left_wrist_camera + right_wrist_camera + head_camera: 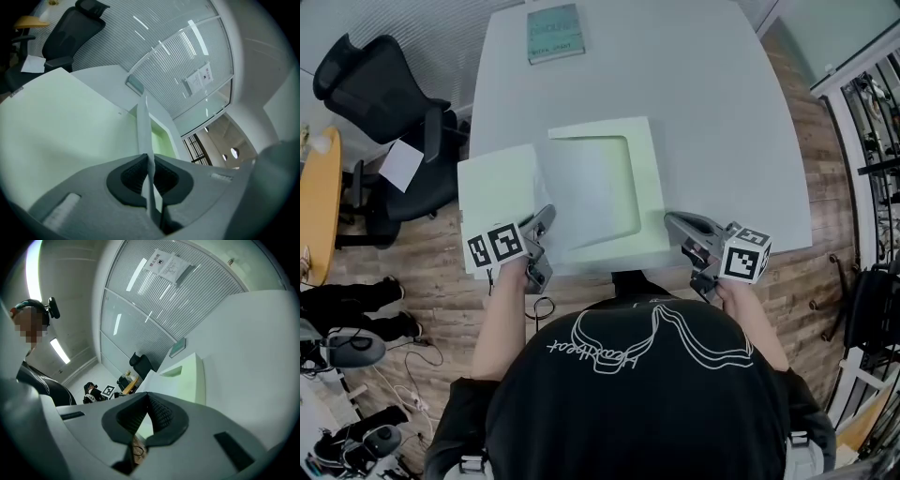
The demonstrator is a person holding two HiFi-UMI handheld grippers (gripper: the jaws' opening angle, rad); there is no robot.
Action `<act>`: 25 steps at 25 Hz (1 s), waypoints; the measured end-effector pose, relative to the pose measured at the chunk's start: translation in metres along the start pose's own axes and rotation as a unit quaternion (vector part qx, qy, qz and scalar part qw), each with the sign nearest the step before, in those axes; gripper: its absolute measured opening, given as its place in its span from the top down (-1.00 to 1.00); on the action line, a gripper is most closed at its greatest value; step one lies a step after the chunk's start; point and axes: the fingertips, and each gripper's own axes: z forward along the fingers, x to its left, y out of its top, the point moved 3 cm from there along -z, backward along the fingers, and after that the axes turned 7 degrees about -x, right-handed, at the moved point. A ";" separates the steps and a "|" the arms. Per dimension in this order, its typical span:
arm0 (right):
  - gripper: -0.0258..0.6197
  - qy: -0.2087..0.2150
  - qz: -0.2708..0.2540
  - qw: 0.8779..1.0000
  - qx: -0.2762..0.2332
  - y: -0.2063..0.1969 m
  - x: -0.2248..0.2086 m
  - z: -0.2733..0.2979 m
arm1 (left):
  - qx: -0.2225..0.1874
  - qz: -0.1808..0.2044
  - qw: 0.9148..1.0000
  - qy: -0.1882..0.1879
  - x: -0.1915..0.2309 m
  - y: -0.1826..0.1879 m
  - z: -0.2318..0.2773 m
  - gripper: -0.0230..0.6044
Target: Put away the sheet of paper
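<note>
A white sheet of paper (577, 202) slants over the hollow of a pale green box (652, 187) near the table's front edge. My left gripper (546, 217) is shut on the sheet's near left edge. In the left gripper view the paper (143, 124) runs edge-on between the pads of that gripper (149, 161). The box's flat green lid (497, 197) lies beside it on the left. My right gripper (669, 218) hovers at the box's front right corner. In the right gripper view its pads (159, 411) meet at the tips of the gripper (147, 399) with nothing between them.
A teal book (555, 33) lies at the far edge of the white table (722, 122). Black office chairs (384, 103) stand left of the table, one with a paper on its seat. A yellow table (319, 197) and a person's legs (356, 309) are at far left.
</note>
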 end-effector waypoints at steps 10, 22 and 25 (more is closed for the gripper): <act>0.89 -0.001 0.008 1.000 -0.001 0.003 -0.007 -0.001 | 0.019 -0.012 1.000 0.015 0.005 -0.009 0.019 0.89; 0.89 -0.006 0.021 1.000 0.003 0.003 -0.016 0.004 | 0.068 -0.004 0.997 0.022 0.007 -0.021 0.042 0.89; 0.89 -0.007 0.021 1.000 0.003 0.003 -0.018 0.004 | 0.079 0.002 0.997 0.021 0.006 -0.025 0.047 0.89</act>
